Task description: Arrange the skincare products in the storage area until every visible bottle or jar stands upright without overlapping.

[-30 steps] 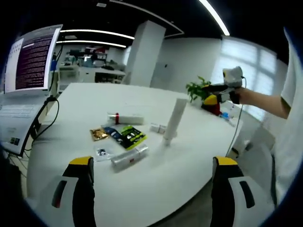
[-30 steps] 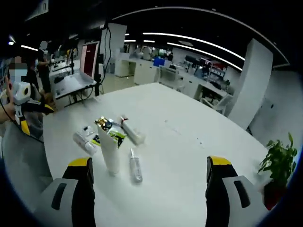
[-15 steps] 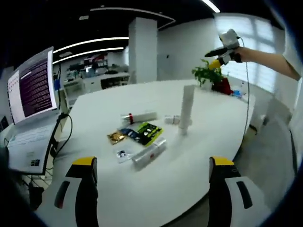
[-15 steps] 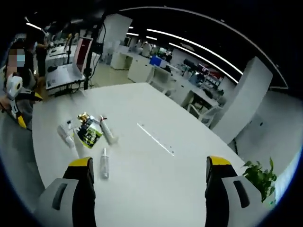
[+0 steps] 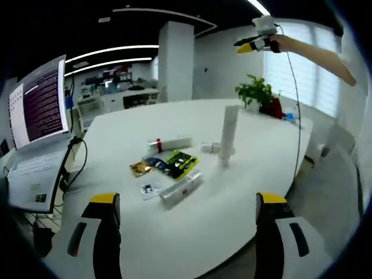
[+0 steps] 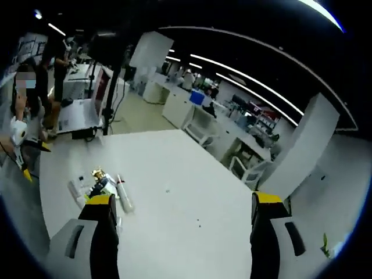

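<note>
A tall white tube (image 5: 228,135) stands upright on the white table (image 5: 244,192). Beside its base lie small white containers (image 5: 209,147). A white tube with a red band (image 5: 168,143) lies flat. A clear bottle (image 5: 181,189) also lies flat, next to several sachets (image 5: 171,164). My left gripper (image 5: 187,200) is open and empty, near the table's front edge. My right gripper (image 5: 256,40) is held high above the far side. In the right gripper view, my right gripper (image 6: 185,200) is open and empty. There the red-banded tube (image 6: 124,200), the sachets (image 6: 97,181) and my left gripper (image 6: 20,152) appear far left.
An open laptop (image 5: 35,102) with a cable (image 5: 72,165) sits at the table's left edge. A potted plant (image 5: 257,94) and a red pot (image 5: 273,107) stand at the far right. A person (image 6: 26,99) stands at the left of the right gripper view.
My right gripper has risen well above the table, so the products look smaller and lower in its view. The left gripper has held still over the last half second. The products have not moved.
</note>
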A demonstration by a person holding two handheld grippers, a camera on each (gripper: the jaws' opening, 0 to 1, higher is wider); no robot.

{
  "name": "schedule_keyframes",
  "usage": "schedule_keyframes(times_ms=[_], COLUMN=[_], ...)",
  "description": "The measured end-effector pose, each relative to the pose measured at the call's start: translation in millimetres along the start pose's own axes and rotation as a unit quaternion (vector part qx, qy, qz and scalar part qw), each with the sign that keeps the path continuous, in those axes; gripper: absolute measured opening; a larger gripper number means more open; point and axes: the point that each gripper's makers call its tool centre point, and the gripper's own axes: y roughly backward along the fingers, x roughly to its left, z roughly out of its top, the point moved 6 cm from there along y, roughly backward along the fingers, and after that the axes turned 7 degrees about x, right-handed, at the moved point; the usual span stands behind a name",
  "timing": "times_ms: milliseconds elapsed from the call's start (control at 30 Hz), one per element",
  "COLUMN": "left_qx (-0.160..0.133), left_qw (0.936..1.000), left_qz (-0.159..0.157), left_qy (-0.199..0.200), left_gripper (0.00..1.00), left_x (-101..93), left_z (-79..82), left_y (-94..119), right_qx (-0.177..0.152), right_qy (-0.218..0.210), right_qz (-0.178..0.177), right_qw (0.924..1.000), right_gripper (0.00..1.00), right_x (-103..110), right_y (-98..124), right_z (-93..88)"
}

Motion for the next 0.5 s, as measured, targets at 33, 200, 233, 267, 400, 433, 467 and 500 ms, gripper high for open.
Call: schedule_keyframes(times_ms=[33, 200, 233, 267, 400, 433, 467, 500], left_qx=[0.002, 0.005, 0.007, 0.009, 0.019, 0.02, 0.022, 0.023], left_qw=[1.0, 1.0, 1.0, 1.0, 0.9998, 0.9998, 0.9997, 0.9997], left_qz=[0.0, 0.0, -0.001, -0.001, 0.001, 0.002, 0.004, 0.005], left_qy=[0.001, 0.003, 0.002, 0.002, -0.005, -0.006, -0.006, -0.006], left_gripper=[0.88, 0.87, 0.87, 0.87, 0.87, 0.87, 0.87, 0.87], left_x=[-0.1, -2.2, -2.4, -2.9, -5.2, -4.6, -3.6, -3.0], left_z=[-0.2, 0.0, -0.5, -0.6, -1.5, -2.0, -2.5, -2.8], left_y=[0.0, -0.4, -1.0, -1.4, -2.8, -3.0, -3.0, -3.2], right_qx=[0.001, 0.076, 0.08, 0.086, 0.12, 0.126, 0.131, 0.138], right_qy=[0.0, 0.028, 0.03, 0.043, 0.071, 0.071, 0.074, 0.081], right_qz=[0.001, 0.055, 0.061, 0.078, 0.136, 0.144, 0.155, 0.169], right_qw=[1.0, 0.9953, 0.9945, 0.9922, 0.9808, 0.9789, 0.9764, 0.9725], right_gripper=[0.94, 0.91, 0.89, 0.87, 0.79, 0.79, 0.79, 0.78], right_x=[-0.6, 20.2, 26.9, 35.0, 55.9, 59.2, 63.4, 68.2], right_y=[-2.9, -54.8, -63.5, -77.0, -118.7, -128.5, -141.6, -148.7], right_z=[0.3, -12.1, -12.1, -13.0, -24.0, -27.0, -31.4, -35.0])
